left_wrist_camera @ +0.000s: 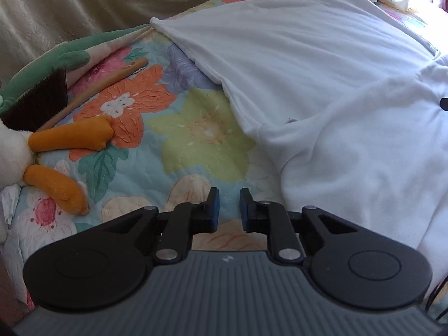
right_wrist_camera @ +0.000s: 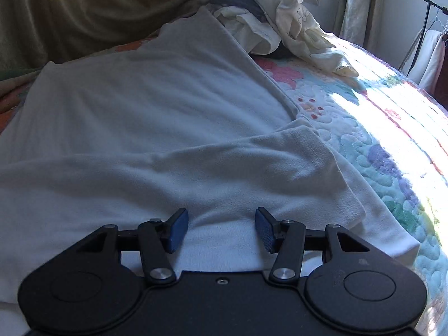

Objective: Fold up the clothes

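A white shirt (left_wrist_camera: 322, 89) lies spread on the floral quilt (left_wrist_camera: 201, 140). It also fills the right wrist view (right_wrist_camera: 145, 112), with one sleeve (right_wrist_camera: 280, 165) folded across its body. My left gripper (left_wrist_camera: 229, 196) is open and empty, low over the bare quilt just left of the shirt's edge. My right gripper (right_wrist_camera: 221, 224) is open and empty, hovering over the near part of the shirt.
A pile of pale and dark clothes (right_wrist_camera: 274, 19) sits at the far end of the bed. A plush duck with orange feet (left_wrist_camera: 70, 137), a dark brush (left_wrist_camera: 39, 103) and a wooden stick (left_wrist_camera: 112, 81) lie at the left. The quilt's right side (right_wrist_camera: 392, 140) is sunlit.
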`<state>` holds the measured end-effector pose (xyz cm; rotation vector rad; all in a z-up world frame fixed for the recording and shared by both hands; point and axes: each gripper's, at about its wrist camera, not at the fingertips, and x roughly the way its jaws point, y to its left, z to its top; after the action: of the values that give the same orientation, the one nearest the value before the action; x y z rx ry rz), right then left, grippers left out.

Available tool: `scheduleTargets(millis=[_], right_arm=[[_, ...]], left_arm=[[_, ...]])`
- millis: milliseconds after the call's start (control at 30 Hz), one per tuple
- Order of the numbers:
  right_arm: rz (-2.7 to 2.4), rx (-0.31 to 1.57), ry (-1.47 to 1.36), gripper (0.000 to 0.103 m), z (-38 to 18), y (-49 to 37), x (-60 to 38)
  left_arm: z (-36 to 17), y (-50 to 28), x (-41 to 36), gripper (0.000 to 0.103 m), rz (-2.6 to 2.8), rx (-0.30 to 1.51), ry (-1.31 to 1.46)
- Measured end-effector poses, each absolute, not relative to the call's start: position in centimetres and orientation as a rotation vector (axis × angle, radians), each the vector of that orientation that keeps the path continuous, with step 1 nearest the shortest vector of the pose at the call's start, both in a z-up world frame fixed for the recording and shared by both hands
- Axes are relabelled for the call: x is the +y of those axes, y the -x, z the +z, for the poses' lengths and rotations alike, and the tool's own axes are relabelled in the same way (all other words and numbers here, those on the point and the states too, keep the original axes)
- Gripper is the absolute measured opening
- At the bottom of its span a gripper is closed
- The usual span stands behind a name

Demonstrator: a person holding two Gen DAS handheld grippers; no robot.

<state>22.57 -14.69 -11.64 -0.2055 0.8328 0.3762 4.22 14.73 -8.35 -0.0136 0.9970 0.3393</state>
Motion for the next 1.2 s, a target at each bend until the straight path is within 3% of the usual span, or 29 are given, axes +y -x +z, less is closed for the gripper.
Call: scheduleTargets(millis=[133,267,433,500,533,567,600,633,667,900,1133,1200], right_arm=[[0.344,0.888,0.244,0.057,-10.4,-22.1,-15.2],[0.329,0.897,0.221,0.058,-8.4,-20.5,-16.7],[0.382,0.910,-0.046,0.063,-5.5,-18.7,-21.9],[0.440,0.921,-0.275,0.072,-4.9,-19.1,-25.3],[0.432,0.929,-0.347,0.074,-4.7,-19.4,-26.5],[0.398,0.916,-0.376,0.077,-4.5,-19.2,-27.4],[0.363,0.901,-0.402,0.080,-4.3,-19.0,-28.3],[0.328,0.886,-0.428,0.081,-4.1,-18.9,-29.2],[0.311,0.885,-0.419,0.082,-4.1,-18.7,-29.5],[0.249,1.007,-0.328,0.082,-7.0,-18.3,-30.2],[0.233,1.058,-0.277,0.082,-8.4,-18.5,-29.8],[0.230,1.061,-0.279,0.082,-8.4,-18.5,-29.9]], left_arm=[[-7.2,-2.7,15.7,0.018,0.223,0.988,0.158],[-6.7,-2.0,16.1,0.044,0.085,0.972,0.300],[-7.8,-2.2,16.5,0.074,-0.015,0.974,0.548],[-8.8,-2.7,16.6,0.077,-0.030,1.025,0.634],[-9.1,-2.6,16.4,0.075,-0.047,1.033,0.642],[-9.3,-2.6,16.2,0.063,-0.064,1.042,0.651],[-9.5,-2.5,16.0,0.048,-0.080,1.049,0.653],[-9.2,-2.4,15.4,0.015,-0.089,1.048,0.618],[-9.0,-2.2,14.8,0.009,-0.096,1.045,0.583],[-6.4,-1.3,14.0,0.005,-0.097,1.035,0.570],[-8.6,-1.8,14.4,0.008,-0.048,1.125,0.572],[-8.0,-1.9,14.1,0.014,-0.052,1.112,0.527]])
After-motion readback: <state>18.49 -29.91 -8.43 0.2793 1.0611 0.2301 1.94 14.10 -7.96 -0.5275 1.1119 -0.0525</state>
